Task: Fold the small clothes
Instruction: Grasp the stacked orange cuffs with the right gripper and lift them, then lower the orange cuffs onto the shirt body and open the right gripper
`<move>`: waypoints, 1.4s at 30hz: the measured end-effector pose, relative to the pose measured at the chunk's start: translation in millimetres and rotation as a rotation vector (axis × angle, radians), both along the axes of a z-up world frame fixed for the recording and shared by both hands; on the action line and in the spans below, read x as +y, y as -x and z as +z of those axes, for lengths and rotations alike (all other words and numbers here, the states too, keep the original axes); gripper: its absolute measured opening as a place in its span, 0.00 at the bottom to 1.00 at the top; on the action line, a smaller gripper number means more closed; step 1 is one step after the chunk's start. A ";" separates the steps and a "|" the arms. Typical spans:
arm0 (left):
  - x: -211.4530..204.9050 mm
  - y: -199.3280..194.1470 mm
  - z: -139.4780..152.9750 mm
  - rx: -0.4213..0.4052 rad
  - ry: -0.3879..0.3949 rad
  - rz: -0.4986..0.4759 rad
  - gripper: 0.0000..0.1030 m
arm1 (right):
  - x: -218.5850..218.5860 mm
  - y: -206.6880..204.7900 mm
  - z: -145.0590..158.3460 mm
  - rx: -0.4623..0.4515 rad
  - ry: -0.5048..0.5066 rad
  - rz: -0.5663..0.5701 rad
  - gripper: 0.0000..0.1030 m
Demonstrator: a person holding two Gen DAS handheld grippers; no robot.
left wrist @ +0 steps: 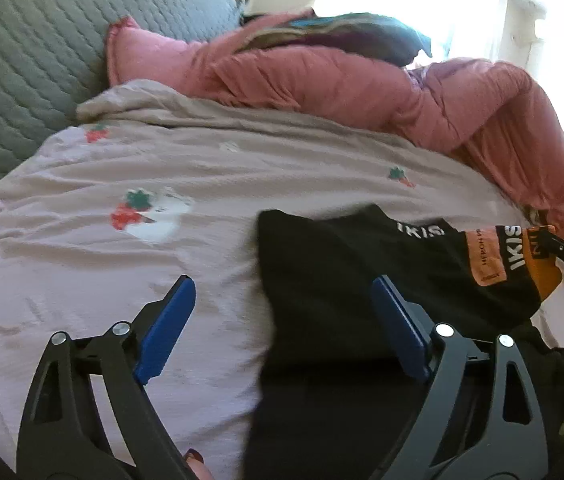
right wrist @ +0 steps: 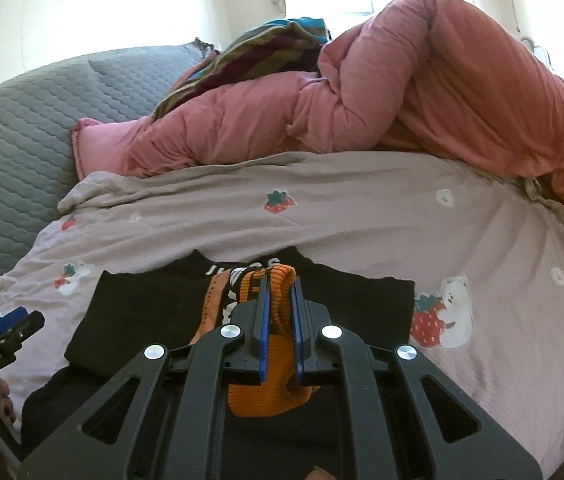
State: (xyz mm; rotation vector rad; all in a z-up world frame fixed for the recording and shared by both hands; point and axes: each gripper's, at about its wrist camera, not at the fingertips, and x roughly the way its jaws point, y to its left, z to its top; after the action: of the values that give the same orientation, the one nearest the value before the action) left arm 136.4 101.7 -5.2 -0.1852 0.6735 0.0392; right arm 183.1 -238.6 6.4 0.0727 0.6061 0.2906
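The right gripper (right wrist: 280,312) has its jaws squeezed shut on the orange ribbed cuff (right wrist: 282,280) of the black top (right wrist: 142,312), likely to carry that sleeve across for a fold. The left gripper (left wrist: 282,312) has its jaws wide open with nothing pinched; the top's left edge lies between them. The top rests flat on the strawberry bedsheet (right wrist: 362,216). Farther back sits a pink duvet (right wrist: 422,92).

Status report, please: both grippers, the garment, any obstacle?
Right gripper shut on orange ribbed cuff. Left gripper open, empty, at edge of black garment. Garment flat on strawberry-print sheet; nothing in the way.
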 end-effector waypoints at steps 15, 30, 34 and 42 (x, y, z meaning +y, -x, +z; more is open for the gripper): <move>-52.4 -56.9 -53.2 0.184 -0.029 -0.207 0.69 | -8.9 -7.7 -6.4 0.023 0.066 -0.023 0.08; -47.9 -51.1 -57.7 0.180 -0.008 -0.214 0.73 | 8.7 10.3 -37.0 0.084 0.223 -0.052 0.34; -48.6 -49.9 -57.4 0.180 -0.017 -0.215 0.73 | 26.1 13.5 -39.8 0.092 0.236 -0.005 0.34; -49.5 -48.4 -57.3 0.180 -0.028 -0.216 0.74 | 53.8 9.6 -42.2 0.121 0.233 0.070 0.37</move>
State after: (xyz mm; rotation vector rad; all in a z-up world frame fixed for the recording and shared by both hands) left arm 184.8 52.2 -62.4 -0.0821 0.8692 -0.1433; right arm 173.5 -184.8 -35.8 -0.1565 0.7599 0.2826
